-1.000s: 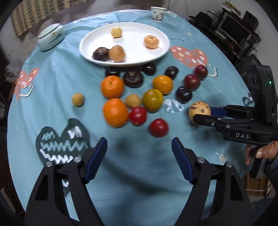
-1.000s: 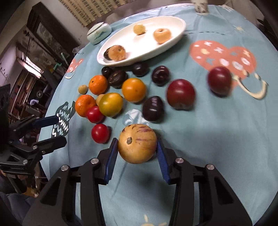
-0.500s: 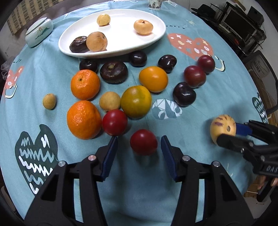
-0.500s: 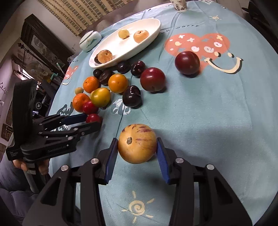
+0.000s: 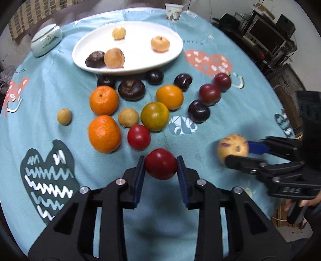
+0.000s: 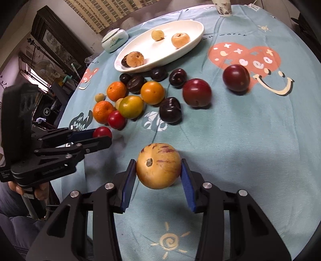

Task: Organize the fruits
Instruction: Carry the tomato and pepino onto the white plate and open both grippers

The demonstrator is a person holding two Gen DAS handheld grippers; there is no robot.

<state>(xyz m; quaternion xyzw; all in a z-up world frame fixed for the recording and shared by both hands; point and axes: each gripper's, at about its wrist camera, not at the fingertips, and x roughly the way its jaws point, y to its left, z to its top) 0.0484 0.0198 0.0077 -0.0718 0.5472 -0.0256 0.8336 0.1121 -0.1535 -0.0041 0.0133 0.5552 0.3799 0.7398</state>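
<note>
The blue pads of the left gripper [image 5: 161, 166] have just been closing and now press on both sides of a smooth, glossy red tomato [image 5: 160, 163], clamped on it above the cloth. The right gripper [image 6: 158, 170] has its ribbed blue pads tight against a round yellow melon-like fruit [image 6: 158, 165] with purple streaks and a dark stem scar; it is gripped on that fruit. Both tools are black, angular, with silver bolts, and both point steeply down at the table. A person's hand [image 6: 40, 190] wraps the left tool's handle in the right wrist view.

Taking the white oval plate [image 5: 172, 56] as the landmark: the tomato sits well in front of it, nearest the camera, past the cluster of loose fruit. The streaked fruit lies in front of the plate and far to its right. On the plate rest three pale tan round fruits and one dark brown one. Just before its near rim are dark plums, then dimpled oranges [image 5: 104, 133], a greenish-yellow citrus [image 5: 154, 116] and a second red tomato [image 5: 138, 137]. The teal tablecloth [image 5: 50, 86] is soft, printed with hearts. A pale lidded ceramic dish [image 5: 46, 43] stands left of the plate, a paper cup [image 5: 173, 12] behind it.
</note>
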